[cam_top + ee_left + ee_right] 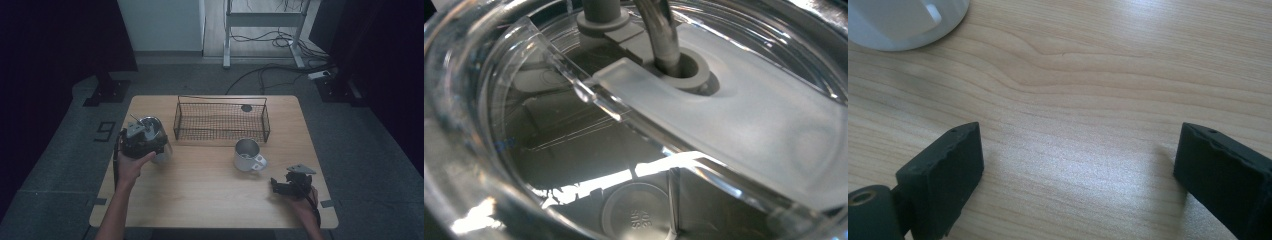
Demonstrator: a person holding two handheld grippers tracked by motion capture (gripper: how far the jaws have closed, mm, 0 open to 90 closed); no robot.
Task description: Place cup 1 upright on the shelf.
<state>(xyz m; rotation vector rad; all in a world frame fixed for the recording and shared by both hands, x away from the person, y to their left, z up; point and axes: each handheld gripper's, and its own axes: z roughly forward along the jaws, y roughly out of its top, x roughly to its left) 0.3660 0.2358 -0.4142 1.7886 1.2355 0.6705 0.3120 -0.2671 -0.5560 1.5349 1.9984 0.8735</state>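
A: From the high view, the left gripper (pixel 142 137) sits at the table's (pixel 210 200) left edge, right on a steel tumbler (pixel 154 131) with a clear lid. Whether its jaws are clamped or apart, I cannot tell.

B: And the right gripper (pixel 280 186)?

A: Low near the right front corner, with a metal mug (pixel 248 154) just beyond it. A wire basket (pixel 221 121) stands behind, between the 2 cups.

B: The left gripper view looks straight down through the clear lid (pixel 744 115), a straw (pixel 659 30) passing through its hole.

A: The right gripper view has its 2 jaws wide apart over bare wood grain, the mug (pixel 903 22) at the top left.

B: The room is dim, with a grey floor (pixel 370 130) and cables (pixel 280 70) behind.
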